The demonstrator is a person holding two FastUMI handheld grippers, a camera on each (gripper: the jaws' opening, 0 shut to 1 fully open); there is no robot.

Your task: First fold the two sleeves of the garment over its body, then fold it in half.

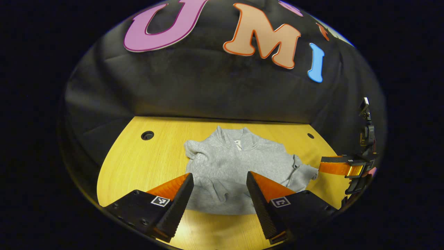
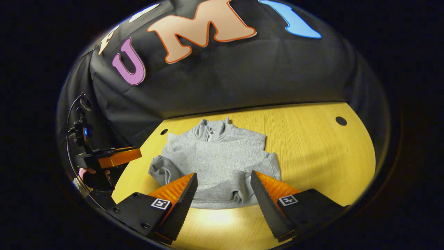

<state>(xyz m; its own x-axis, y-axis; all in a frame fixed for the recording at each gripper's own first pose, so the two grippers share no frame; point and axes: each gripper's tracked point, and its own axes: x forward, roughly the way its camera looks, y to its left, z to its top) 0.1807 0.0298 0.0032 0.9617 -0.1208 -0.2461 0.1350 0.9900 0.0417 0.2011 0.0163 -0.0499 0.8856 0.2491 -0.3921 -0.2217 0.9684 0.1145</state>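
Both claws hang wide open and empty, left claw (image 1: 219,182) and right claw (image 2: 223,182), above the near hem of the grey garment (image 2: 216,163) lying mid-counter (image 2: 312,152). Its sleeves look bunched inward already; I judge a shallow pinch could drag the layers and undo them.

We take this for a recording booth, a staged set and no lived-in room. A black cloth wall (image 1: 215,86) fills the upper half of both views and curves round a bare wooden table (image 2: 312,146). The table has round cable holes (image 1: 147,135) near its far corners. At the left edge of the right gripper view, a small device with a blue light (image 2: 85,132) sits above the other gripper.
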